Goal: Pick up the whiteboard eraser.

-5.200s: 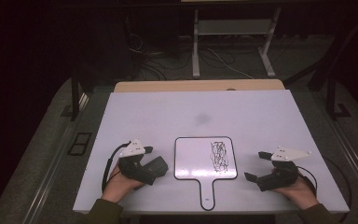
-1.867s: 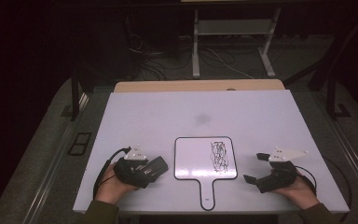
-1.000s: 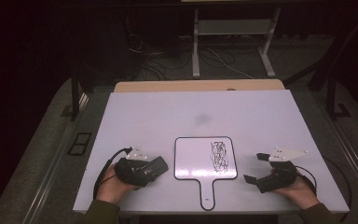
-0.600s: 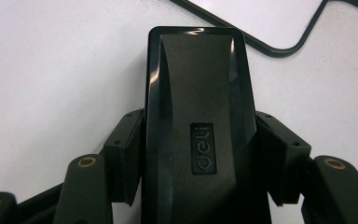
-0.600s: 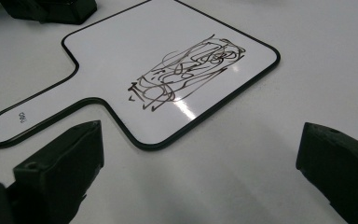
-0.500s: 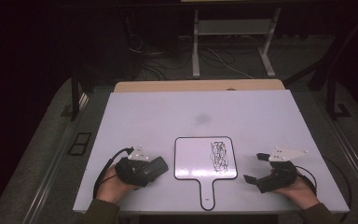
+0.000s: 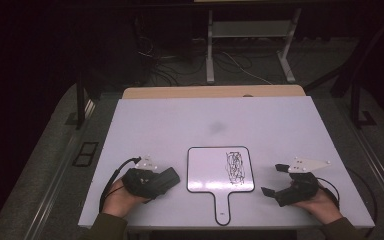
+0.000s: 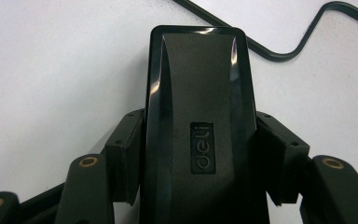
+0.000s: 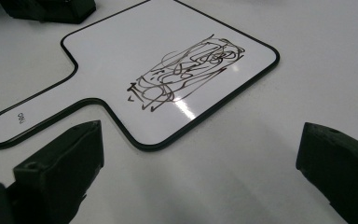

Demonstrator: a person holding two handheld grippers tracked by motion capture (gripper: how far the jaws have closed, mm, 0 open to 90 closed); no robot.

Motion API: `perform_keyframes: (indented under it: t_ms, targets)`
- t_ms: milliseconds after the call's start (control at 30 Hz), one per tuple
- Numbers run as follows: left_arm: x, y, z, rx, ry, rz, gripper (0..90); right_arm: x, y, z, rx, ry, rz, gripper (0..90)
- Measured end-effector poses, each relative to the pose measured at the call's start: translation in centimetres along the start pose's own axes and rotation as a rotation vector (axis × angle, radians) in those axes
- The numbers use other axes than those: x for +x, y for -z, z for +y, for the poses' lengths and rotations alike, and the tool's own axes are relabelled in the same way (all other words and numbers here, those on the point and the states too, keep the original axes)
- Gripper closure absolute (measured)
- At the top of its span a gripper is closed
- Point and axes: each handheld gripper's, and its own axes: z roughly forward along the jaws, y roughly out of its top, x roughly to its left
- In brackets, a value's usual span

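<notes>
Left gripper (image 8: 200,186): jaws clamped on black eraser (image 8: 198,121)
Right gripper (image 9: 200,186): jaws wide, empty
Wipe: eraser flat across scribble (image 7: 236,165) on whiteboard (image 7: 205,172)

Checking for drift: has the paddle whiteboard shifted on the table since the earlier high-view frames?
No. The whiteboard sits at the same spot against the table's near edge, handle still overhanging toward the person.

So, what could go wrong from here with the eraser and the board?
1. The left hand-held gripper holds the black eraser by its smooth, glossy sides; it might slip when pressed down.
2. The small whiteboard lies loose on the table, and the right hand-held gripper is open beside it, so wiping the scribble may push the board.
</notes>
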Motion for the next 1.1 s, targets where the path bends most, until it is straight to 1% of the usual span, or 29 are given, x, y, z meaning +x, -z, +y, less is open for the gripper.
perform_keyframes:
  t_ms: [100, 133, 167, 200, 333, 400, 467, 500, 533, 567, 633, 667, 733, 767, 800, 867, 1000, 1100]
  targets:
    - [-0.1, 0.1, 0.1, 0.005, 0.005, 0.006, 39.1, 0.0, 0.0, 0.0, 0.001, -0.001, 0.001, 0.0]
    - [-0.1, 0.1, 0.1, 0.002, 0.014, 0.007, 39.1, 0.0, 0.1, 0.0, 0.002, -0.001, 0.001, 0.0]
    - [-0.1, 0.2, 0.1, -0.003, 0.014, 0.012, 39.1, 0.0, 0.1, 0.0, 0.002, -0.001, 0.001, 0.0]
    - [-0.2, 0.3, 0.1, -0.012, 0.029, 0.018, 39.1, 0.0, 0.1, 0.0, 0.001, -0.001, 0.001, 0.0]
    - [-0.3, 0.8, 0.2, -0.047, 0.032, 0.026, 39.2, 0.0, 0.1, 0.0, -0.002, -0.002, 0.000, 0.0]
    - [-0.4, 0.9, 0.4, -0.054, 0.043, 0.020, 39.1, 0.0, 0.2, 0.0, -0.002, -0.002, 0.000, 0.0]
    - [-0.3, 0.8, 0.5, -0.044, 0.046, 0.008, 39.1, 0.0, 0.1, 0.0, -0.002, -0.002, 0.001, 0.0]
    - [-0.4, 0.7, 0.5, -0.048, 0.047, 0.019, 39.1, 0.0, 0.1, 0.0, -0.001, -0.001, 0.001, 0.0]
    - [-0.4, 0.7, 0.5, -0.031, 0.040, 0.019, 39.1, 0.0, 0.1, 0.0, -0.001, -0.001, 0.001, 0.0]
    - [-0.4, 0.6, 0.5, -0.030, 0.040, 0.019, 39.1, 0.0, 0.1, 0.0, -0.003, -0.001, 0.002, 0.0]
    - [-0.5, 0.7, 0.6, -0.035, 0.031, 0.035, 39.2, 0.0, 0.1, 0.0, -0.003, -0.002, 0.001, 0.0]
    - [-0.5, 0.8, 0.6, -0.047, 0.034, 0.041, 39.2, 0.0, 0.2, 0.0, -0.003, -0.003, 0.001, 0.0]
    - [-0.5, 1.0, 0.8, -0.062, 0.048, 0.043, 39.3, 0.0, 0.2, 0.0, -0.004, -0.002, 0.002, 0.0]
    - [-0.4, 1.1, 0.9, -0.058, 0.042, 0.047, 39.3, 0.0, 0.2, 0.0, -0.004, -0.002, 0.002, 0.0]
    - [-0.5, 1.2, 1.0, -0.068, 0.043, 0.049, 39.3, 0.0, 0.2, 0.0, -0.005, -0.002, 0.001, 0.0]
    - [-0.6, 1.2, 1.2, -0.069, 0.039, 0.054, 39.3, 0.0, 0.1, 0.0, -0.005, -0.003, 0.002, 0.0]
    - [-0.8, 1.3, 1.7, -0.077, 0.032, 0.057, 39.3, 0.0, 0.1, 0.0, -0.008, -0.003, 0.003, 0.0]
    - [-0.8, 1.4, 2.1, -0.087, 0.034, 0.049, 39.3, 0.0, 0.1, 0.0, -0.011, -0.006, 0.004, 0.0]
